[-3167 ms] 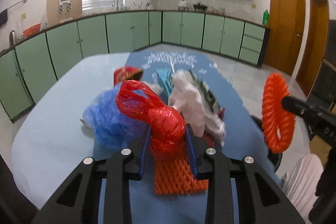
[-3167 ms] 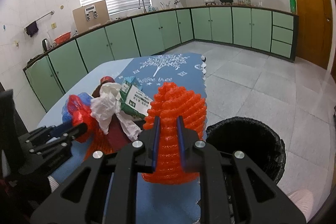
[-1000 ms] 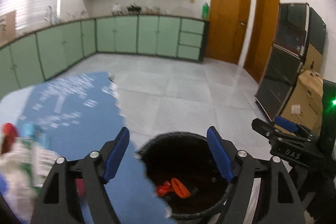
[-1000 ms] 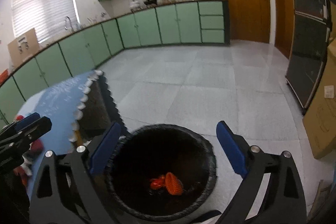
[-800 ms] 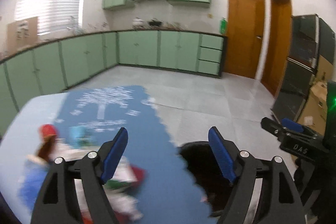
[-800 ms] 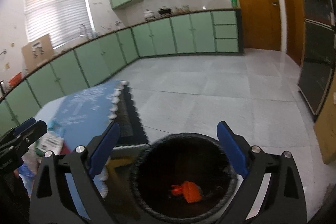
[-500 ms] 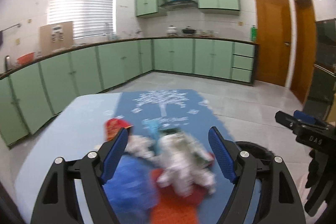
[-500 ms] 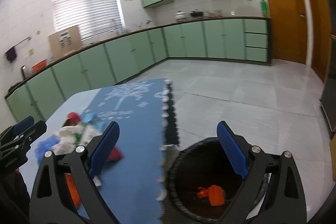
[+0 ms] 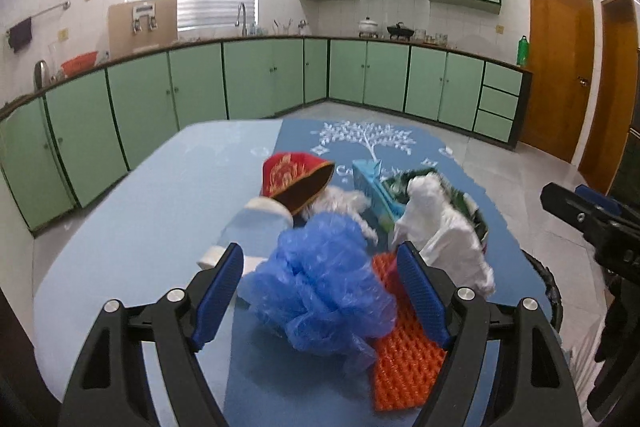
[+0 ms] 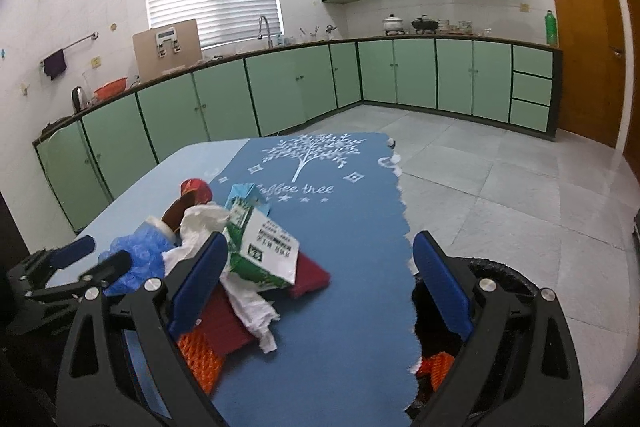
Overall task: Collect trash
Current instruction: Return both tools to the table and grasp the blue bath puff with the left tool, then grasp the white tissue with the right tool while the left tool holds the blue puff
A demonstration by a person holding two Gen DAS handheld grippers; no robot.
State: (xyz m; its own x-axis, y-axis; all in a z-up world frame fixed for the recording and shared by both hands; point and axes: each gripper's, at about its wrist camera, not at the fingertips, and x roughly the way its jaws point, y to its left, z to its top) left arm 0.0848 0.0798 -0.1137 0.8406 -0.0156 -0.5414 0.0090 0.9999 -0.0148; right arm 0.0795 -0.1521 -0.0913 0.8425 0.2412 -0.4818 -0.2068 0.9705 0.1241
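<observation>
The left gripper (image 9: 320, 291) has its jaws spread wide and holds nothing; its blue pads (image 9: 218, 291) flank a crumpled blue plastic bag (image 9: 324, 287) lying on the table, apart from it on both sides as far as can be told. The right gripper (image 10: 320, 287) is likewise wide open and empty, poised over the dark blue mat (image 10: 344, 227) near the table's edge. The trash pile sits on the mat: an orange foam net (image 9: 404, 359) partly under the blue bag, crumpled white paper (image 9: 444, 231), a green-and-white carton (image 10: 260, 251), a red-and-gold wrapper (image 9: 296, 175) and a dark red flat piece (image 10: 308, 275) mostly buried beneath the carton. A pale object (image 9: 256, 227) behind the bag is half hidden and hard to identify. The black trash bin (image 10: 504, 279) stands on the floor just beside the table, largely blocked by the right gripper's finger; an orange scrap (image 10: 436, 367) shows inside it. Green cabinets (image 9: 256, 79) line the walls.
</observation>
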